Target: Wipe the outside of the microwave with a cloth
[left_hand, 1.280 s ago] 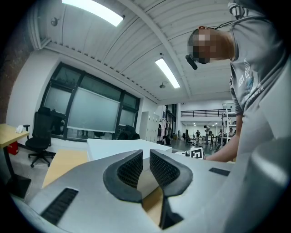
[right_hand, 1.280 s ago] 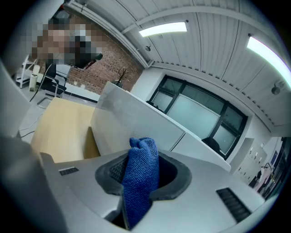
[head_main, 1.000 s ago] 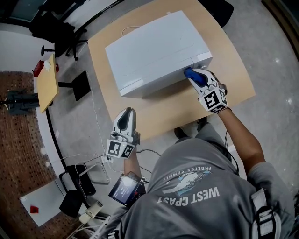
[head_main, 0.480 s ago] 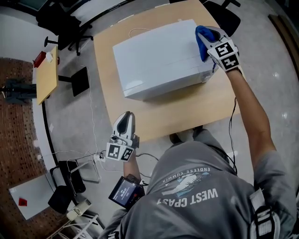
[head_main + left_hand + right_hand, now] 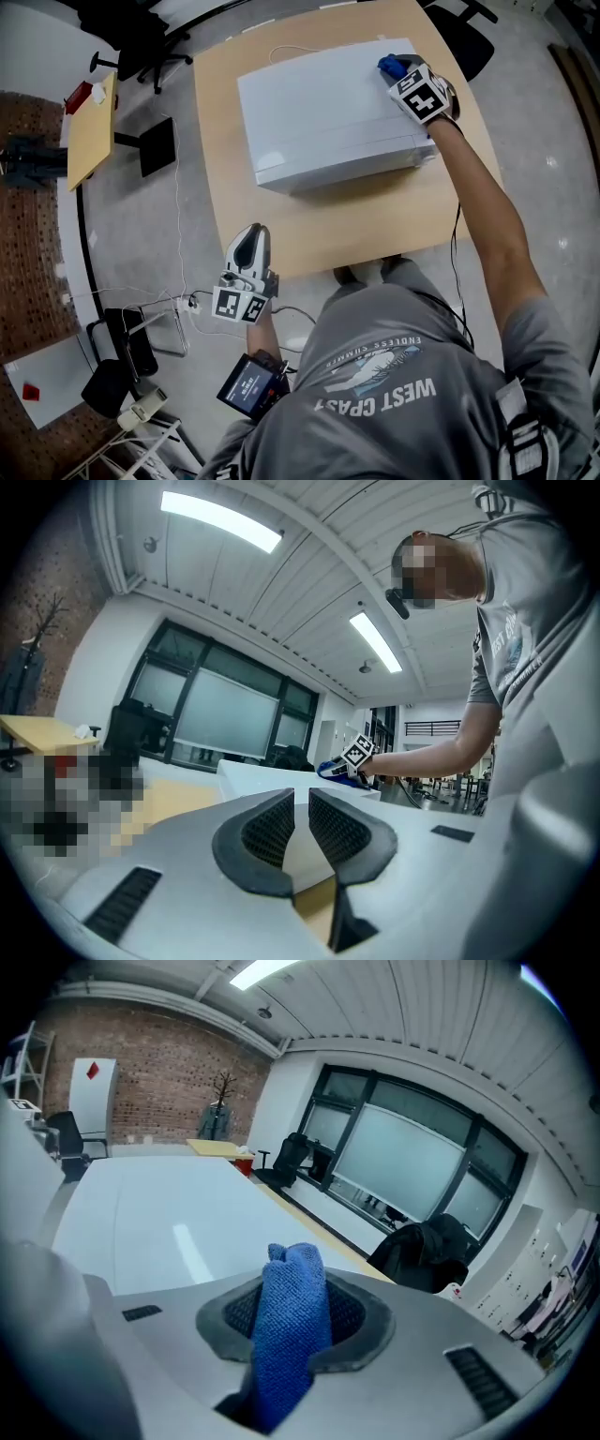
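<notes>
The white microwave stands on a light wooden table. My right gripper rests on its top at the far right corner, shut on a blue cloth. In the right gripper view the blue cloth sticks up between the pads, with the microwave's white top beneath. My left gripper hangs at the table's near edge, away from the microwave; its pads are almost together with nothing between them. From the left gripper I see the microwave and the right gripper beyond.
A thin white cable lies on the table behind the microwave. A small yellow side table and black office chairs stand to the left, another black chair behind the table. Cables and a power strip lie on the floor near left.
My right gripper with the blue cloth went from the microwave's near right front corner up onto the top, toward the far right corner. The left gripper barely shifted.
</notes>
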A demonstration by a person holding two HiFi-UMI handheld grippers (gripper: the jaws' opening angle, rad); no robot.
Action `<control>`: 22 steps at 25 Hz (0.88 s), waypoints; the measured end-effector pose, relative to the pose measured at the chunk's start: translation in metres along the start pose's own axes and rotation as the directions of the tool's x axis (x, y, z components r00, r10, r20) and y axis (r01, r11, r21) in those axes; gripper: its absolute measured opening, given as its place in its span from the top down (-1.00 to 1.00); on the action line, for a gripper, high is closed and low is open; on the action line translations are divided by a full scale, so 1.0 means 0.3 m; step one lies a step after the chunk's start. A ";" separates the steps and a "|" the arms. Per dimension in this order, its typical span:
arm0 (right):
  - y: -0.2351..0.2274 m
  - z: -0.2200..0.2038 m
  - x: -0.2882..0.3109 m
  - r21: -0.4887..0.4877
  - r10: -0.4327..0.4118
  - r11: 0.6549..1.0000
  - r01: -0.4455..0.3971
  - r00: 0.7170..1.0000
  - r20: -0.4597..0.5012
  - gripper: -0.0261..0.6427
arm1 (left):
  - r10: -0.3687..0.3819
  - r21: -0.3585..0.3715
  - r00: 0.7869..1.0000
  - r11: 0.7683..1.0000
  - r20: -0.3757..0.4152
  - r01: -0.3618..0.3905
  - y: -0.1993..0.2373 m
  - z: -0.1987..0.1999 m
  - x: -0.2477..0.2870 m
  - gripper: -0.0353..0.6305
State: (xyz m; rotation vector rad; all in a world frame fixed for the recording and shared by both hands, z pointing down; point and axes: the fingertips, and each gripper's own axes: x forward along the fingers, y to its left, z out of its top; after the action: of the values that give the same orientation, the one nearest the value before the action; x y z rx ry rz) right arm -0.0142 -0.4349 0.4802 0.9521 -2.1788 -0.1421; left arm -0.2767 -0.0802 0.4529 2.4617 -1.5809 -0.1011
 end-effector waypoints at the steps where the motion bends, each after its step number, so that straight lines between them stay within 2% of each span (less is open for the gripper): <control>1: 0.037 0.029 0.013 -0.012 0.017 1.000 -0.017 1.000 0.005 0.61 | 0.002 -0.003 1.000 1.000 0.002 -0.002 0.005 -0.005 -0.006 0.71; 11: 0.413 0.315 0.164 -0.065 0.185 0.981 -0.183 0.982 0.028 0.61 | 0.058 -0.028 0.998 0.998 0.017 -0.057 0.104 -0.026 -0.150 0.71; 22: 0.714 0.559 0.267 -0.112 0.290 0.953 -0.283 0.955 0.057 0.61 | 0.106 -0.033 0.994 0.994 0.025 -0.105 0.195 -0.025 -0.280 0.71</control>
State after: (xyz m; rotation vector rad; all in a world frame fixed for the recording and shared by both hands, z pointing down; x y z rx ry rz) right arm -0.2892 -0.3652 0.4859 0.5723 -2.3261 -0.1501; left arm -0.3628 -0.0264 0.4678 2.3572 -1.7039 -0.1409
